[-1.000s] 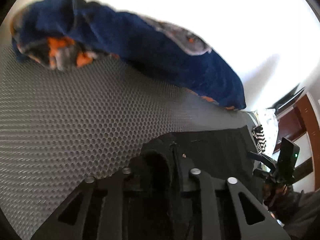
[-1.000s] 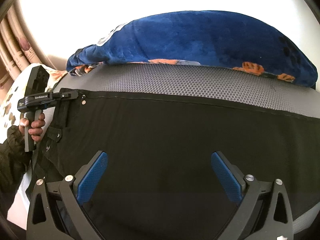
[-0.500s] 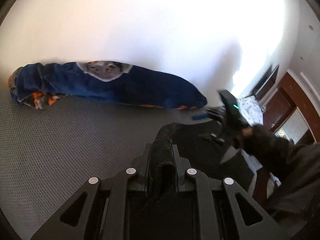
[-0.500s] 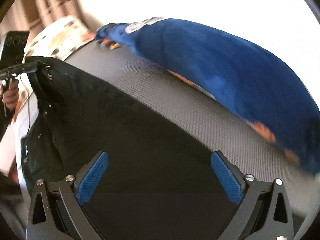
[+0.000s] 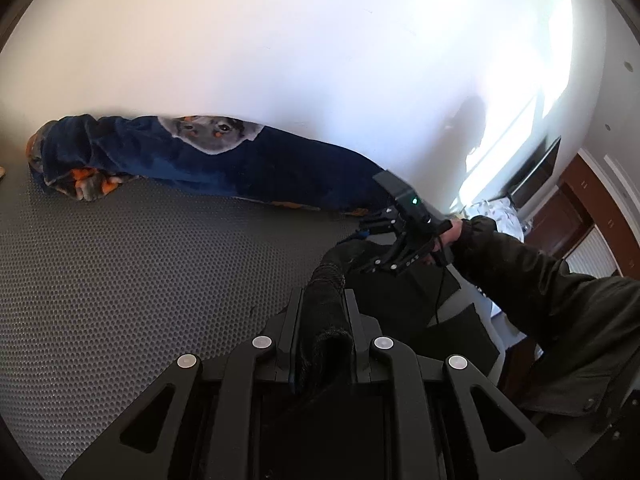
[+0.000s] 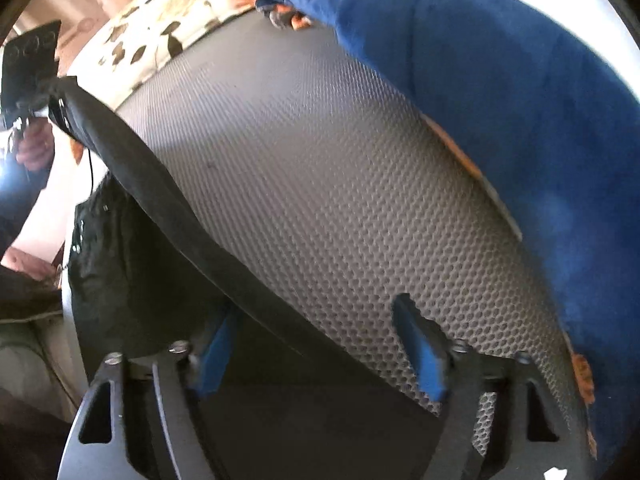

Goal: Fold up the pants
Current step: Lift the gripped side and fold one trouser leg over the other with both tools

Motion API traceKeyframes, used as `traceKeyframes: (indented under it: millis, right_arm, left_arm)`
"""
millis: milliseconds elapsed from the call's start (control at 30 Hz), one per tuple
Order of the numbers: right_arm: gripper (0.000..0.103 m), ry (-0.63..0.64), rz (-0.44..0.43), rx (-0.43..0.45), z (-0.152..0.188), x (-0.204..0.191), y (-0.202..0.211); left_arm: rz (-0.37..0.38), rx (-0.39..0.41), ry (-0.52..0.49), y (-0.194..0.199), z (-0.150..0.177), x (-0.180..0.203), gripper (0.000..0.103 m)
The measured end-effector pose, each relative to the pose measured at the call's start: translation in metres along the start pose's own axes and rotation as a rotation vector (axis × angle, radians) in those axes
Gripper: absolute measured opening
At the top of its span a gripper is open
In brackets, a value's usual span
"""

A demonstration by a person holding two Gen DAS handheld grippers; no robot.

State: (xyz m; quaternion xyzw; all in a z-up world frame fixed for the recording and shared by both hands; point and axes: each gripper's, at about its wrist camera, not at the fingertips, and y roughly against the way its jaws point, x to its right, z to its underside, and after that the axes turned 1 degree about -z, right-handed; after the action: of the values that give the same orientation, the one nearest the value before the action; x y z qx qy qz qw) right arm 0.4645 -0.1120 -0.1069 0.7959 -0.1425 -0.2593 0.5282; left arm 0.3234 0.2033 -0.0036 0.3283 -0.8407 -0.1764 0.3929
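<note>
Your left gripper [image 5: 324, 312] is pinched tight on a bunched corner of the pants [image 5: 400, 304], lifted off the mat [image 5: 140, 280] so the black cloth hangs taut toward 2 o'clock; that tension probably keeps the edge straight for folding; your right gripper [image 6: 320, 344] points steeply down with its blue pads [image 6: 424, 360] closing, the pants' edge running between them from 10 o'clock but not yet pressed; the pants lie at the mat's near side, well clear of the blue blanket [image 6: 500, 100] along the far edge, leaving room to fold.
</note>
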Motion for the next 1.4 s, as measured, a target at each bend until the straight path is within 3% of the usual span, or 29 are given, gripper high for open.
traceKeyframes:
  millis: [167, 233, 300, 367, 467, 733, 833, 1067, 1400]
  right_arm:
    - [0.045, -0.045, -0.002, -0.014, 0.03, 0.023, 0.0]
    - [0.043, -0.078, -0.001, -0.006, 0.037, 0.029, 0.004]
    - [0.035, -0.09, 0.023, -0.011, 0.047, 0.031, 0.006]
    - [0.017, -0.104, 0.052, -0.005, 0.055, 0.029, 0.009]
    - [0.011, -0.12, 0.121, 0.024, 0.063, 0.019, 0.019]
    - [0.01, -0.177, 0.316, 0.152, 0.092, -0.037, 0.068]
    - [0.009, -0.196, 0.354, 0.188, 0.111, -0.069, 0.084]
    - [0.009, -0.25, 0.347, 0.199, 0.162, -0.134, 0.094]
    - [0.009, -0.302, 0.292, 0.131, 0.228, -0.2, 0.054]
  left_arm:
    - [-0.007, -0.008, -0.008, -0.001, 0.001, 0.001, 0.018]
    - [-0.008, -0.006, 0.0, 0.0, 0.0, 0.0, 0.018]
    - [-0.015, -0.006, 0.007, -0.001, 0.0, -0.003, 0.018]
    - [-0.033, -0.012, 0.004, -0.004, 0.0, -0.004, 0.018]
    - [-0.07, -0.018, 0.02, -0.004, 0.001, -0.01, 0.018]
    - [-0.145, -0.052, -0.02, 0.011, 0.016, 0.003, 0.018]
    - [-0.136, -0.054, -0.029, 0.027, 0.03, 0.015, 0.018]
    - [-0.151, -0.112, -0.069, 0.043, 0.074, 0.037, 0.021]
    - [-0.202, -0.278, -0.073, 0.041, 0.159, 0.048, 0.023]
